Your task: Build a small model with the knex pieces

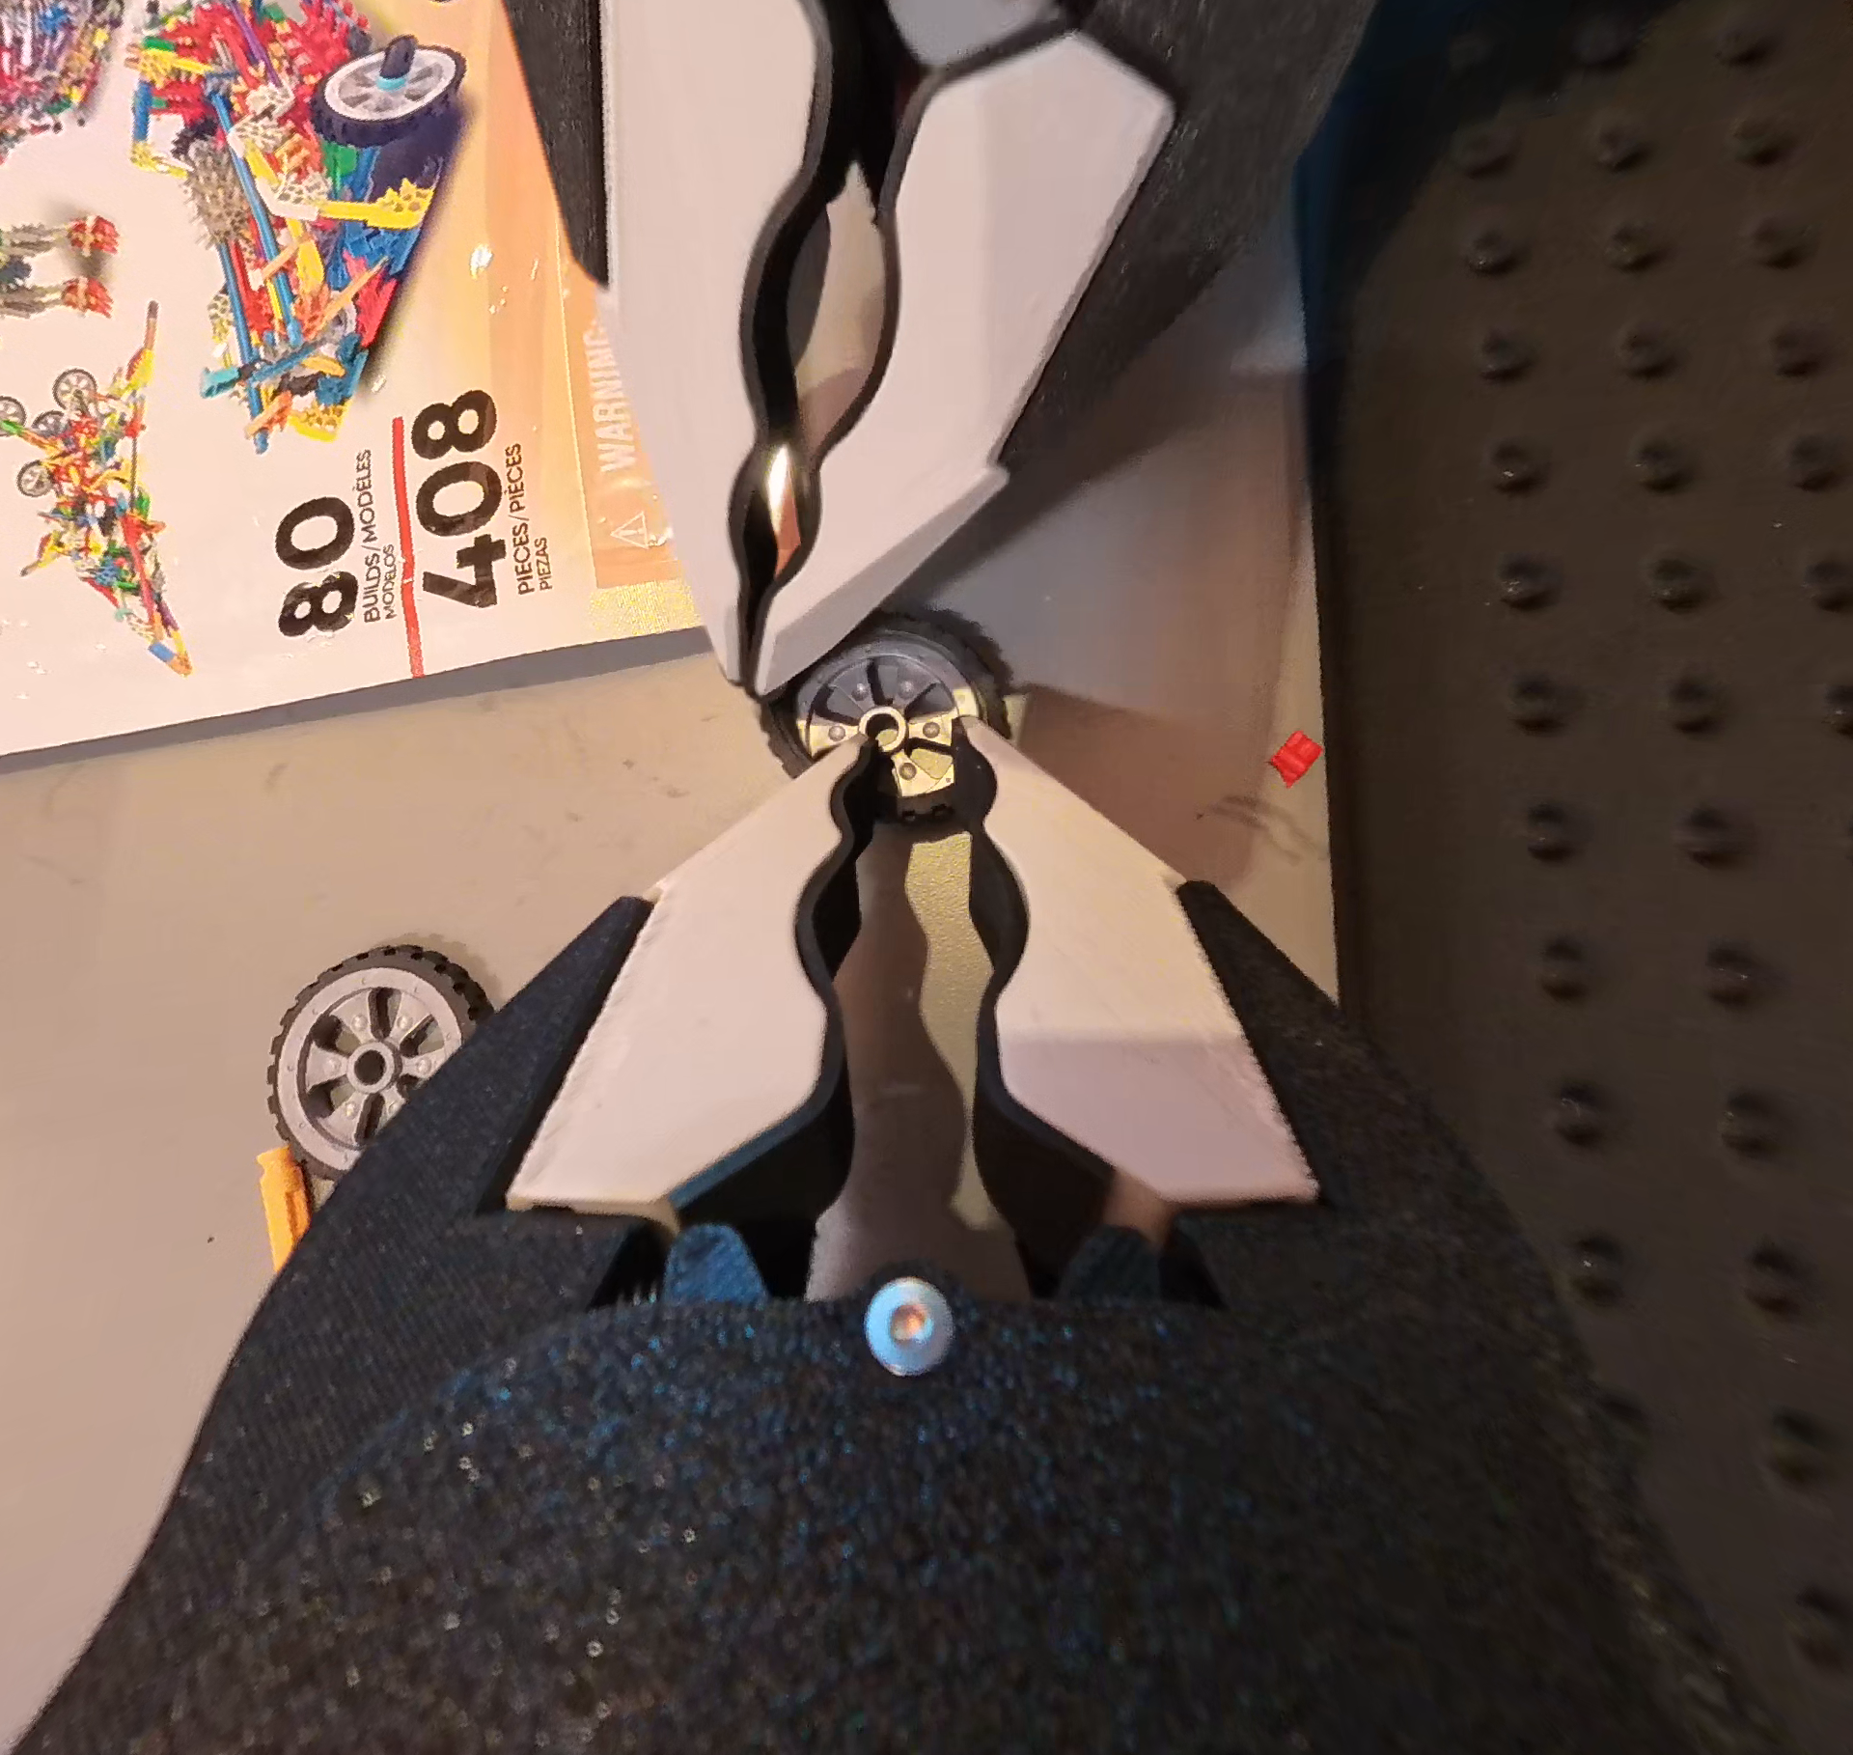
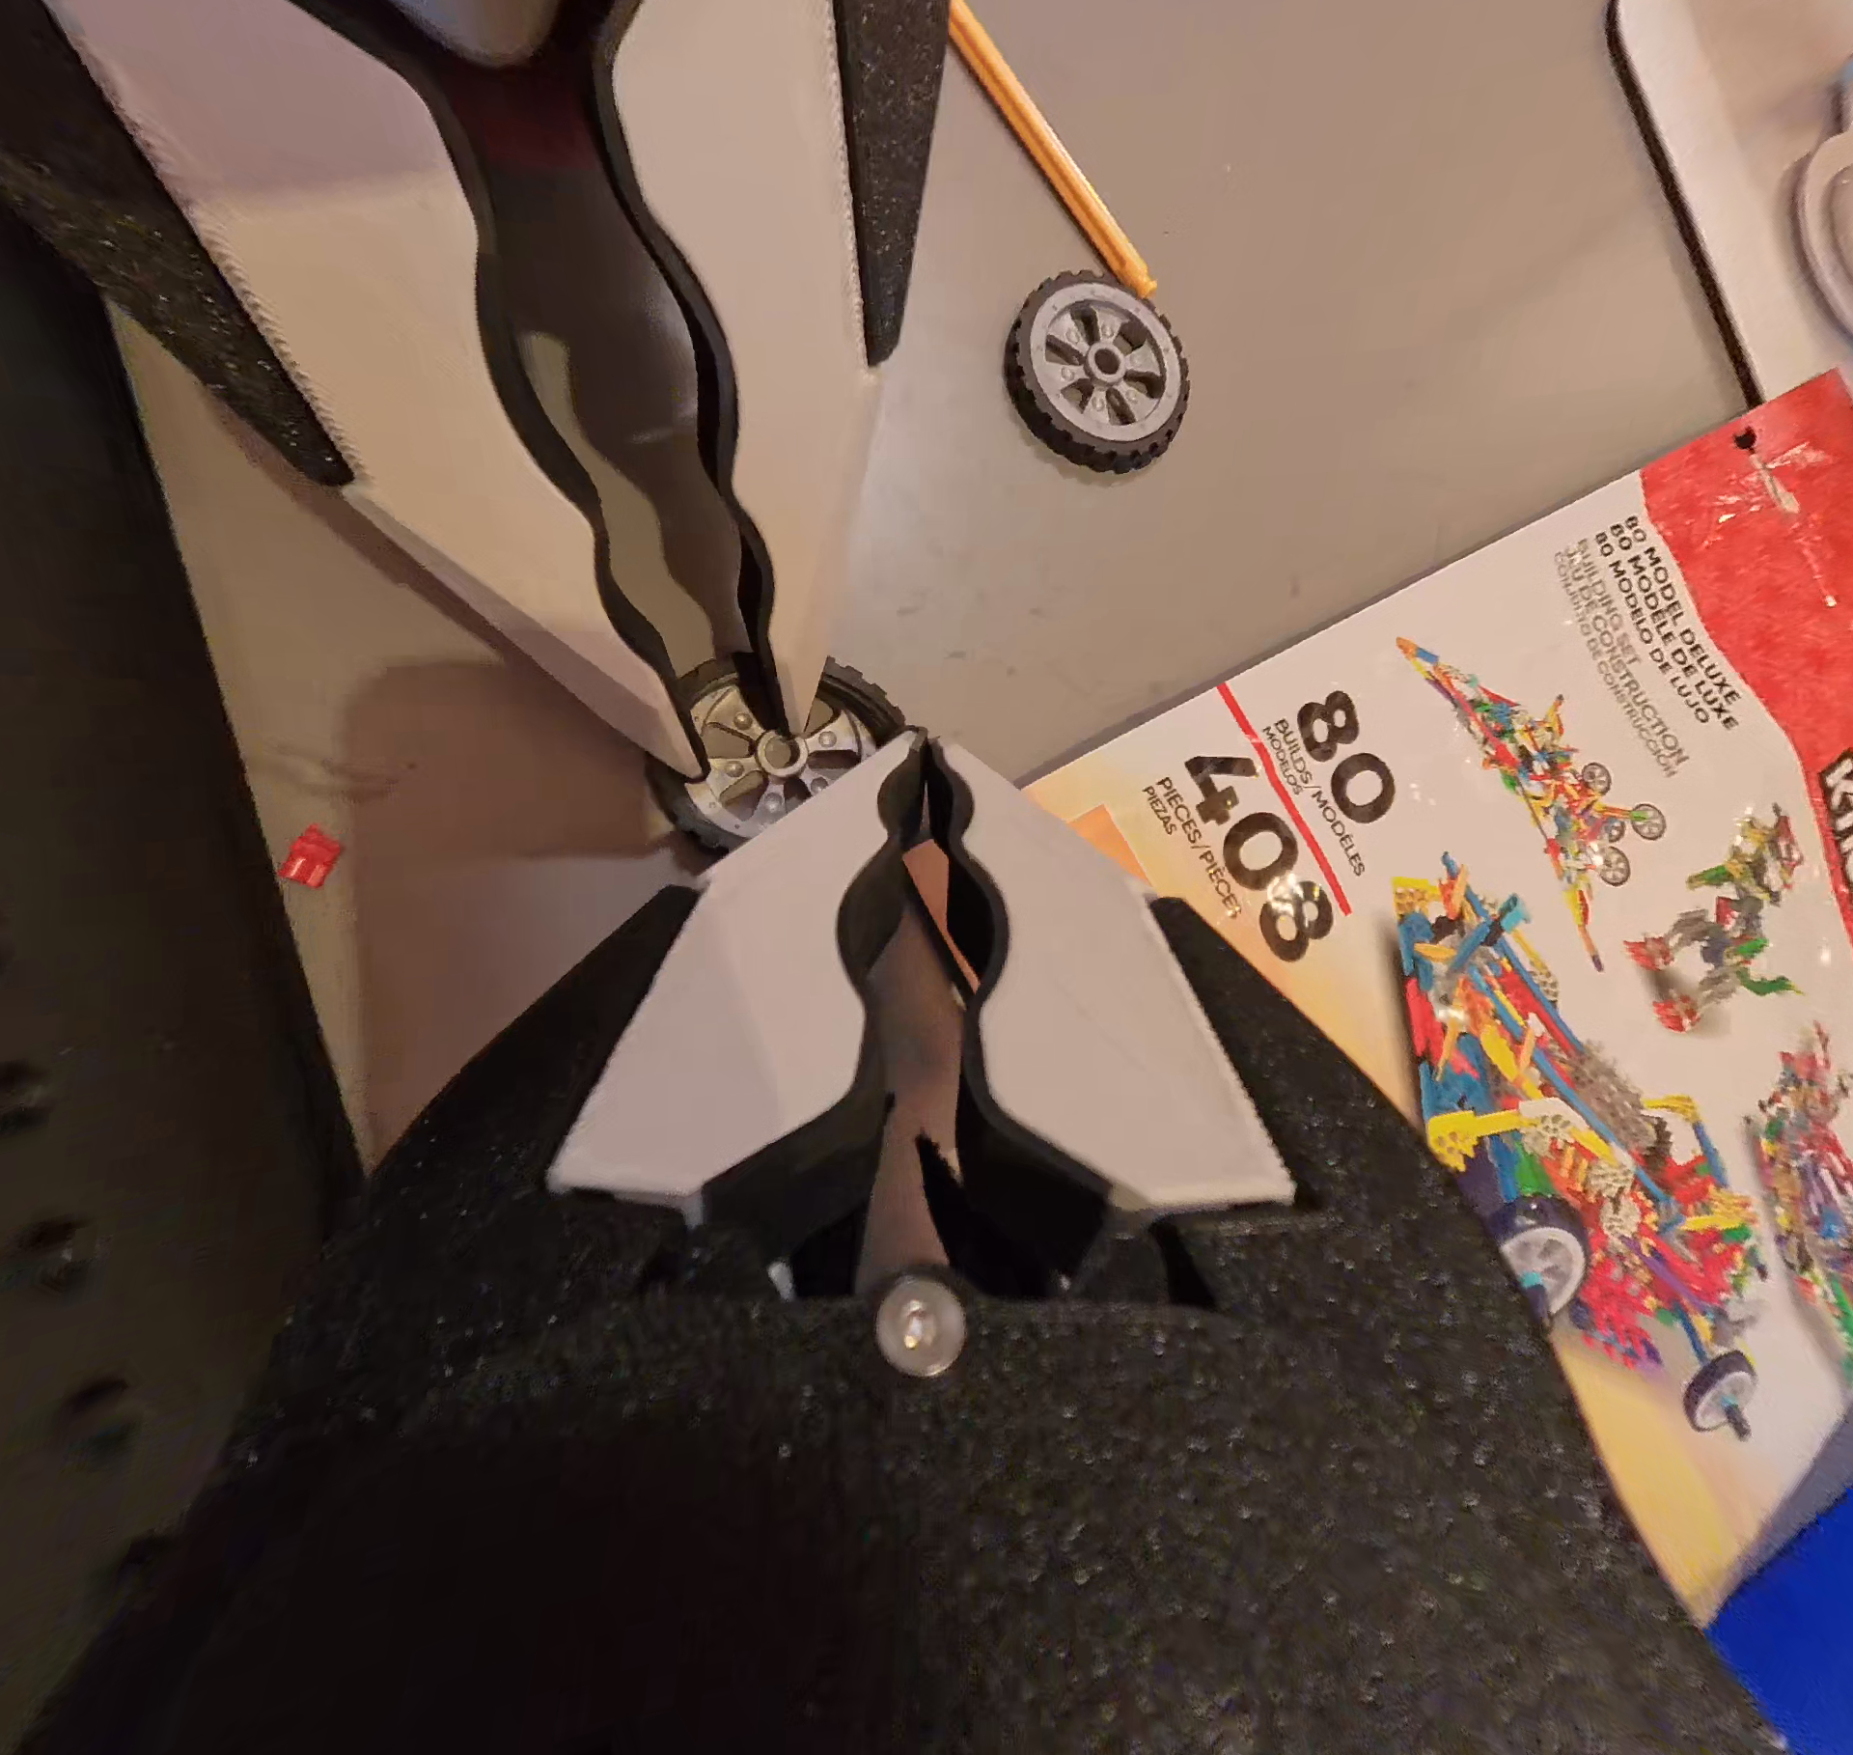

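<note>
Wheel [image 1: 892, 719] sits on the bench [image 1: 301, 854], pinched at its hub by the left gripper [image 1: 895, 754]. Right gripper [image 2: 924, 749], fingers pressed together and empty, touches the wheel's far rim.

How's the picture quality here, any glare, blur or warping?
Left wrist view: bright glint between the other claw's pads, which look motion-smeared; the toy wheel is sharp. Right wrist view: glossy sheen on the toy box; wide-angle bending toward both frames' edges.
</note>
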The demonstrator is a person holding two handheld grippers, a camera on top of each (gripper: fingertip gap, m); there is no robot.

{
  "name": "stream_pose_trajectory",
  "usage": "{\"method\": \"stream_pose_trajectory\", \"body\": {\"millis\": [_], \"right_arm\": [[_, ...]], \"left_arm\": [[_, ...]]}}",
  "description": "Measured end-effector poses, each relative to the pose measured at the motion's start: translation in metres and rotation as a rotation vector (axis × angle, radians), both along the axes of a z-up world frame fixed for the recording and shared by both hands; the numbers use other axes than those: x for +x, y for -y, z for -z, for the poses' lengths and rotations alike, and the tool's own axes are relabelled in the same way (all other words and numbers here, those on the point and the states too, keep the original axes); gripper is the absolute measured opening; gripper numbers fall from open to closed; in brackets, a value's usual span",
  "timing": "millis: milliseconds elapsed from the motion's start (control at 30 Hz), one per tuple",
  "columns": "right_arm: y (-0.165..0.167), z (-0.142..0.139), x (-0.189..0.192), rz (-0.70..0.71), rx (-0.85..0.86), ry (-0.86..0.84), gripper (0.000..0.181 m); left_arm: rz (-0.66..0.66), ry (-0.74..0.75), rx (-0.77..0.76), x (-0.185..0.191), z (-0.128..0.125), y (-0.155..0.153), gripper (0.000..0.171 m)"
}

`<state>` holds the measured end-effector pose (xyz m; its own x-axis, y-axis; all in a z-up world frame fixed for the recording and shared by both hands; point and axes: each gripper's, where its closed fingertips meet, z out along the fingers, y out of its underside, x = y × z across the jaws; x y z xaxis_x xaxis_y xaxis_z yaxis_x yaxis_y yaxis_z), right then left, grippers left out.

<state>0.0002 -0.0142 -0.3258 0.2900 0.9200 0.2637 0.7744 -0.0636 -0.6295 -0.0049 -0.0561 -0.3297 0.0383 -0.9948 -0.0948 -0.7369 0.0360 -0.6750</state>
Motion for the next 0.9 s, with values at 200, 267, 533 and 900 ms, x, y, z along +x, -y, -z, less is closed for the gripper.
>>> {"method": "stream_pose_trajectory", "body": {"millis": [200, 267, 533, 900], "right_arm": [[0.009, -0.003, -0.006, -0.083, -0.046, -0.034, 0.000], [0.001, -0.001, -0.003, -0.048, -0.020, -0.015, 0.000], [0.010, -0.010, -0.003, -0.104, -0.039, -0.059, 0.000], [0.012, 0.002, -0.007, -0.050, -0.173, -0.102, 0.000]], "left_arm": [[0.000, 0.001, -0.015, 0.001, 0.000, 0.000, 0.014], [0.000, 0.003, -0.016, 0.001, 0.000, 0.000, 0.014], [0.006, 0.011, -0.022, 0.002, 0.000, 0.001, 0.014], [0.012, 0.010, -0.012, 0.004, 0.000, 0.001, 0.013]]}}
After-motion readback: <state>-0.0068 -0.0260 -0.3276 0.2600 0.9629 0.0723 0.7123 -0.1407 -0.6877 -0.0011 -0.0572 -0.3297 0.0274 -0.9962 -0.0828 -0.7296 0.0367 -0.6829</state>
